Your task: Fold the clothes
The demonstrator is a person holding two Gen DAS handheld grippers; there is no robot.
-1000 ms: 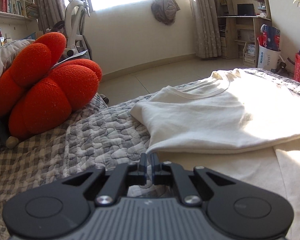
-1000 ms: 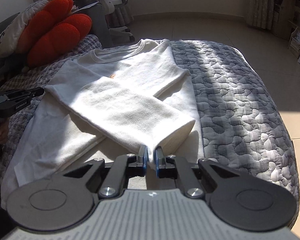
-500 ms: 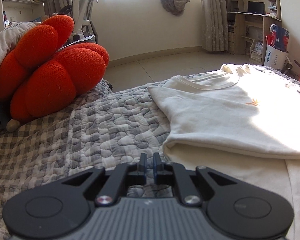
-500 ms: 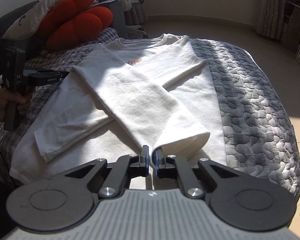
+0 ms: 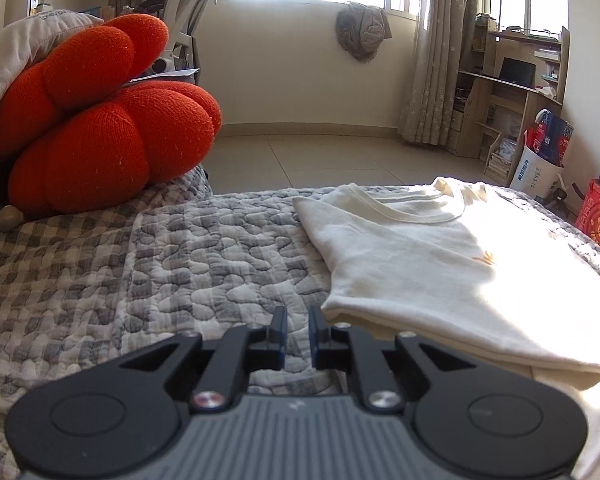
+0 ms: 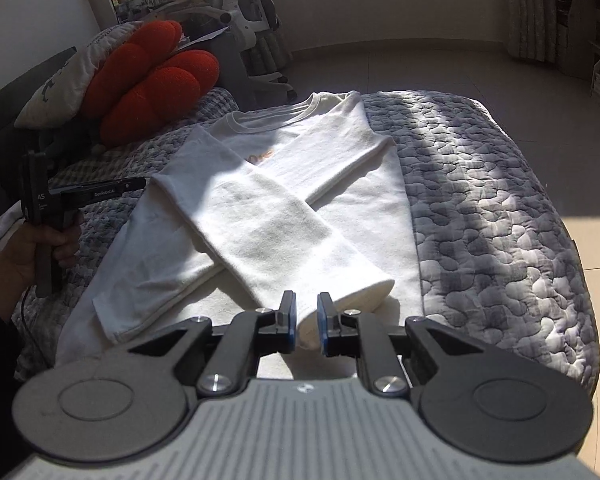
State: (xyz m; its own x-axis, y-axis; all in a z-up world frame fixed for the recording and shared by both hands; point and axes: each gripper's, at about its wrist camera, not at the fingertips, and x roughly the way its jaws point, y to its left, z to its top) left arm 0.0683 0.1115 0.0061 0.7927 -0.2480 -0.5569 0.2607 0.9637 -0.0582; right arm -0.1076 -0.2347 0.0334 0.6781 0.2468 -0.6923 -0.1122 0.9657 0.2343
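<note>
A cream long-sleeved shirt (image 6: 340, 184) lies flat on the grey quilted bed (image 6: 480, 200), collar at the far end. Both sleeves are folded across the body. The upper sleeve (image 6: 276, 232) runs diagonally towards me. My right gripper (image 6: 307, 328) sits at its cuff, fingers narrowly open, with the cuff end showing in the gap. My left gripper (image 5: 298, 332) hovers over bare quilt (image 5: 204, 256) just left of the shirt's folded edge (image 5: 420, 264), slightly open and holding nothing. The right wrist view also shows the left gripper (image 6: 138, 183), held in a hand (image 6: 16, 256) beside the shirt.
An orange knitted cushion (image 5: 100, 128) and a pale pillow (image 6: 60, 84) sit at the bed's far left corner. An office chair (image 6: 252, 32) stands behind them. The bed edge drops to tiled floor on the right. Shelves (image 5: 512, 92) and bags (image 5: 540, 152) line the far wall.
My left gripper has drawn left off the shirt onto bare quilt, and its fingers parted a little. My right gripper's fingers opened slightly at the sleeve cuff.
</note>
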